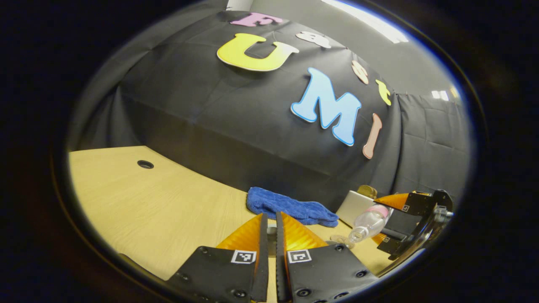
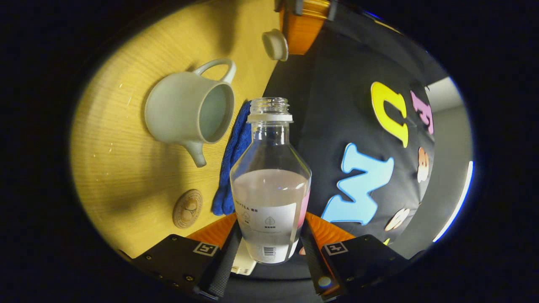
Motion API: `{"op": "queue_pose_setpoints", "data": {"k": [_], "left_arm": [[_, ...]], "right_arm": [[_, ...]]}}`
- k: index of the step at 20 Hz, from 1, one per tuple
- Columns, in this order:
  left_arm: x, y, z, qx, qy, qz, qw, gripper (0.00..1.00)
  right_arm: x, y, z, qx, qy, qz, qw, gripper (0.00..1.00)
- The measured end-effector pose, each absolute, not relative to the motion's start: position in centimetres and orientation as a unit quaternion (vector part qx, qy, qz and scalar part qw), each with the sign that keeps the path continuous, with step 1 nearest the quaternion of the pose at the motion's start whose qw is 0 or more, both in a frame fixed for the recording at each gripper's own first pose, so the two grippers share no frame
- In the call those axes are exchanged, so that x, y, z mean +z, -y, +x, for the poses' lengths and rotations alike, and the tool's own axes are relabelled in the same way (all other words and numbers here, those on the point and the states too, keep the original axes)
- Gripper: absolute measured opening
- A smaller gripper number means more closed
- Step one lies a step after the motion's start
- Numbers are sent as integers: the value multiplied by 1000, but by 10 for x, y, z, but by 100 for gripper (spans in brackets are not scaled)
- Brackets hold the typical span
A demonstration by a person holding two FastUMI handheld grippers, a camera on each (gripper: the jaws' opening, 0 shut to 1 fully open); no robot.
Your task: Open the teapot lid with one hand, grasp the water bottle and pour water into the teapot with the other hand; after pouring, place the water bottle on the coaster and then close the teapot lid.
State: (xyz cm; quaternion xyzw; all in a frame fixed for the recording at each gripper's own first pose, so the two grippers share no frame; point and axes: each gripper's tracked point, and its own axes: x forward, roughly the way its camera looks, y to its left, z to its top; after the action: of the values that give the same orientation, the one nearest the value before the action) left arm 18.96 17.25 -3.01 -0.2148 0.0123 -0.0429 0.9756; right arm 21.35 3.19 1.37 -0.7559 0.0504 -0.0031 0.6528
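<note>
right tool (image 2: 267, 248) gripping the bottle (image 2: 269, 185), frame center; open teapot (image 2: 185, 113) upper left, coaster (image 2: 188, 208) lower left on the surface (image 2: 113, 176); left tool (image 1: 269, 235) pinching the lid (image 2: 274, 44), top of frame

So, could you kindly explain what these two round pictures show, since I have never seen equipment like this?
There is no robot here: a person holds a two-finger gripper in each hand, and a fisheye camera rides on each one, looking along its fingers.

In the right gripper view, the right gripper is shut on a clear water bottle, uncapped and partly full. The picture is tipped sideways. Beyond lies the wooden table with an open teapot, a round coaster and a blue cloth. Near the top, the other gripper holds the teapot lid.

In the left gripper view, the left gripper grips that small lid, mostly hidden between its fingers. The bottle shows at the right, tilted.
</note>
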Motion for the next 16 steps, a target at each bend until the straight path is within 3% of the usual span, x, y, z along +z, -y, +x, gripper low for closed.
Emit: {"op": "queue_pose_setpoints", "data": {"k": [13, 14, 16], "left_arm": [[-30, -172, 188, -44, -14, -213, 976, 17], [-30, -172, 189, -43, -14, -213, 976, 13], [-30, -171, 190, -43, -14, -211, 976, 17]], "right_arm": [[-14, 14, 226, 14, -135, -470, 872, 76], [-16, 15, 228, 18, -138, -444, 885, 76], [-17, 20, 229, 18, -140, -400, 906, 76]]}}
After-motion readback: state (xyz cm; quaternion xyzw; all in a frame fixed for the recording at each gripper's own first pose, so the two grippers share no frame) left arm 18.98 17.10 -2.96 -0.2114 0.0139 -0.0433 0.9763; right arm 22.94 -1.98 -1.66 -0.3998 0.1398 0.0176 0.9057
